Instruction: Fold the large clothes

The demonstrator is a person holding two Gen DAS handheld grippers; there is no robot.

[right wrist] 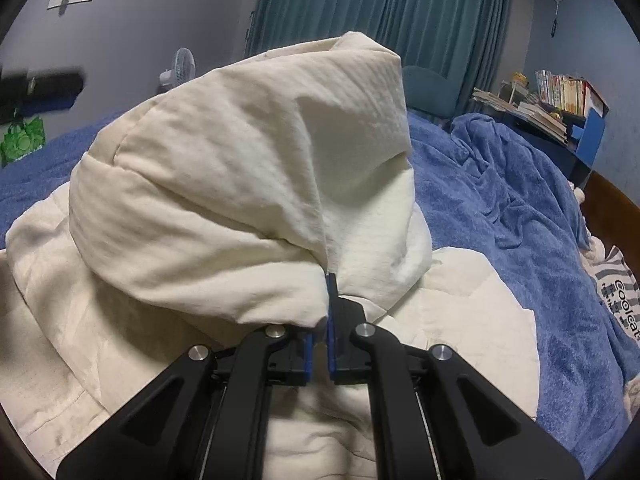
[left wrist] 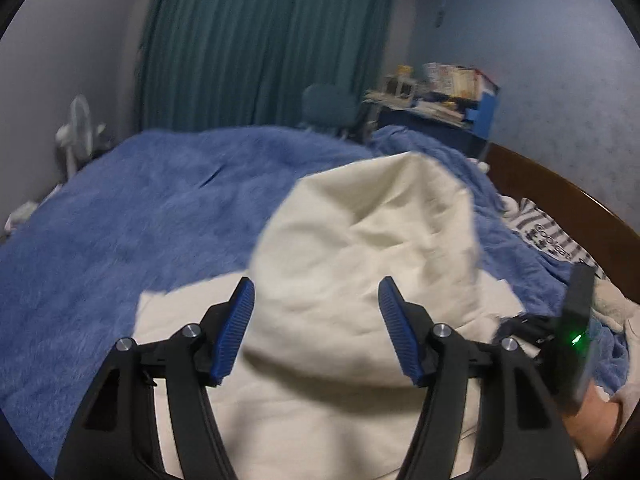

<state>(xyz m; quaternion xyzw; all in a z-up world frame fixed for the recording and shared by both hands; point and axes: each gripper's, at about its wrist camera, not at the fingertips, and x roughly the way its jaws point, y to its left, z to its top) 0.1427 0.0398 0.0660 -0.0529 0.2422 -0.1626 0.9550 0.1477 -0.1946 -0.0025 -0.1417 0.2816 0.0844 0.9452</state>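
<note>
A large cream padded garment (left wrist: 360,240) lies on a blue fleece blanket (left wrist: 140,208) on the bed. In the right wrist view my right gripper (right wrist: 327,292) is shut on a bunched fold of the cream garment (right wrist: 224,184) and holds that part raised above the rest of it. In the left wrist view my left gripper (left wrist: 316,300) is open and empty, hovering over the garment, with the lifted part in front of it. The right gripper's body (left wrist: 576,332) shows at the right edge.
A striped cloth (right wrist: 616,280) lies at the bed's right side by the brown wooden bed frame (left wrist: 560,184). A cluttered blue desk (right wrist: 560,120), a teal chair (left wrist: 328,104), teal curtains (left wrist: 260,40) and a white fan (left wrist: 80,128) stand beyond the bed.
</note>
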